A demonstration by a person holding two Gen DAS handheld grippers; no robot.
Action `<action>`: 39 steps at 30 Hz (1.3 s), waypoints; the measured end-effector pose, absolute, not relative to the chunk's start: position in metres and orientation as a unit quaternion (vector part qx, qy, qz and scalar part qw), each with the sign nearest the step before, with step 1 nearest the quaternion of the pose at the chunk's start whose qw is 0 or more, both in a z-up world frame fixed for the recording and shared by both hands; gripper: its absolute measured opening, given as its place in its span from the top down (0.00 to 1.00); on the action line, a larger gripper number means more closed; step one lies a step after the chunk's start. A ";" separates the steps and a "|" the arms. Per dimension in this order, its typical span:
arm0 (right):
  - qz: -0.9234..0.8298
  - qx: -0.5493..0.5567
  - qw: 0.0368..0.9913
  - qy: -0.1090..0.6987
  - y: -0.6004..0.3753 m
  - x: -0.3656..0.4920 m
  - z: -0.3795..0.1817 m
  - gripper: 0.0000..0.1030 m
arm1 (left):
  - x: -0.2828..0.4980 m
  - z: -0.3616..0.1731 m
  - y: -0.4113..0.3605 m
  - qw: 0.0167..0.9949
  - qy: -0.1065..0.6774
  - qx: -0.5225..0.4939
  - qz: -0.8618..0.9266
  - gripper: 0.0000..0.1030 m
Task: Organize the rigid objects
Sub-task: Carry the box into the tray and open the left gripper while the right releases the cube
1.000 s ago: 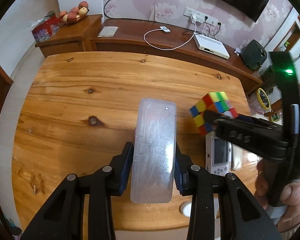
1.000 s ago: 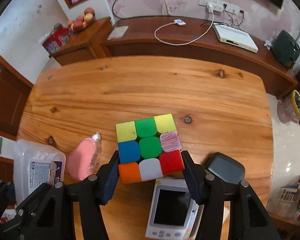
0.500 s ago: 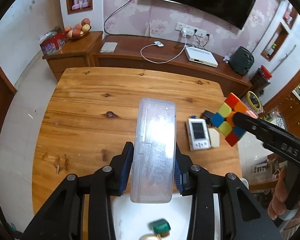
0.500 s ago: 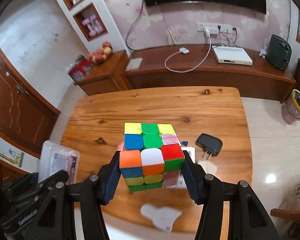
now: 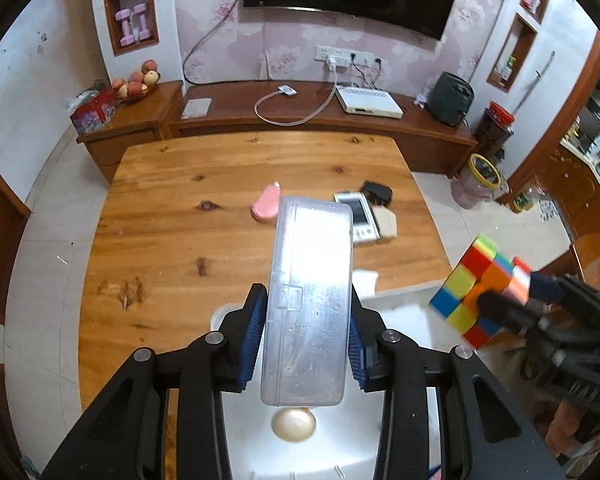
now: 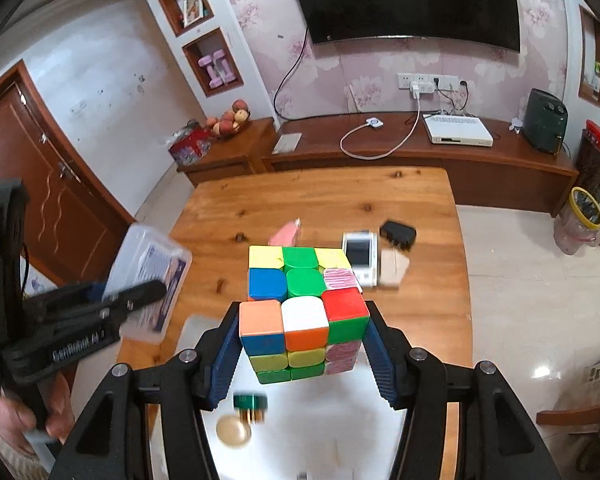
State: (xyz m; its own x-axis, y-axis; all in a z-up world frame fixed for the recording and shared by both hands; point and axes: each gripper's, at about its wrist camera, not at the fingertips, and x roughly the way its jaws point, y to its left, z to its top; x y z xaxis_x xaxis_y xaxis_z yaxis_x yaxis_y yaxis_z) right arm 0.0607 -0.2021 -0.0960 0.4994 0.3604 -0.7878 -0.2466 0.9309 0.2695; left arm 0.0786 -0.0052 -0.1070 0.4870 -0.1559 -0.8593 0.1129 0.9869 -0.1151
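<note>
While both tongs have risen well above the desk (image 5: 160, 240) since a second ago, the left tongs (image 5: 306, 328) stay clenched on the clear plastic box (image 5: 308, 292) and the right tongs (image 6: 302, 344) on the puzzle cube (image 6: 300, 304), above a white tray (image 6: 332, 432).

Wooden table (image 5: 160, 248) (pink case (image 5: 266, 205), handheld device (image 5: 360, 216), black adapter (image 5: 377, 192))

A clear plastic box (image 5: 306, 300) with a latched lid stands on edge between the left tongs (image 5: 305, 338), held in the air above a white tray (image 5: 404, 312). A scrambled Rubik's cube (image 6: 304, 312) sits clamped in the right tongs (image 6: 302, 354), also aloft. On the wooden surface (image 5: 172, 216), toward 12 o'clock, lie a pink bottle (image 5: 266, 204), a white handheld device (image 5: 358, 216) and a black charger (image 5: 377, 192).
</note>
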 end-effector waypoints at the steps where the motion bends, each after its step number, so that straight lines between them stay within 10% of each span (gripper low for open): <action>1: 0.180 0.053 0.860 0.474 -0.200 0.051 -0.100 0.44 | 0.074 -0.111 -0.008 0.858 0.506 -0.018 -0.080 0.61; 39: 0.234 -0.096 0.724 0.641 -0.120 -0.044 -0.254 0.41 | 0.052 -0.263 -0.006 0.765 0.639 0.058 -0.066 0.61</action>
